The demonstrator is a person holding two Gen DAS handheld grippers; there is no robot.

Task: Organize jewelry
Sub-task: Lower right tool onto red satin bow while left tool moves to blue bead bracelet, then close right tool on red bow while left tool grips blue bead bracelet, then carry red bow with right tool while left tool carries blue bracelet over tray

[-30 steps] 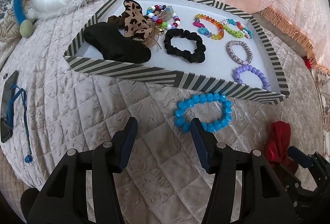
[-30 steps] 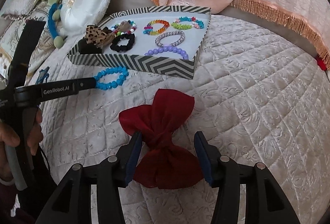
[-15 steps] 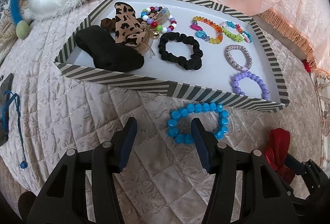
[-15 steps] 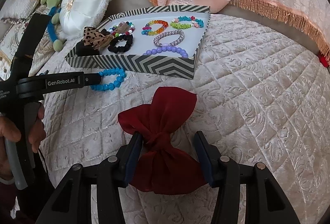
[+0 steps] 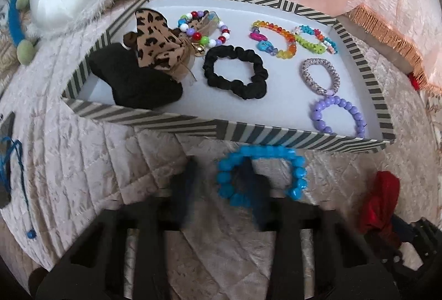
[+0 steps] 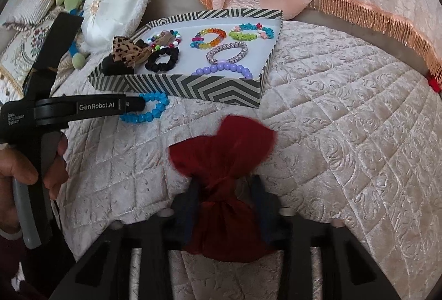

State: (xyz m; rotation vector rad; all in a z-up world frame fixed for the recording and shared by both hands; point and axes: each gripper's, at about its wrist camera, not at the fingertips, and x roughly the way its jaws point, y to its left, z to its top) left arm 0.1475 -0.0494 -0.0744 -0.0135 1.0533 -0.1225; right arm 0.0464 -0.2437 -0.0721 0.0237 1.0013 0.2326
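Closing on 2 pieces beside the striped tray (image 5: pixel 171 117): left gripper (image 5: pixel 221 184), jaws parted, straddles the blue bead bracelet's (image 5: pixel 299 175) near edge; right gripper (image 6: pixel 228 200) brackets the red bow's (image 6: pixel 229 145) knot. Pinching squarely should avoid snagging the quilt (image 6: pixel 345 134).

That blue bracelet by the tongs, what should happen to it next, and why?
Probably shut the left tongs on the blue bracelet to lift it. It lies on the quilt just outside the tray, and one finger already pokes through its ring.
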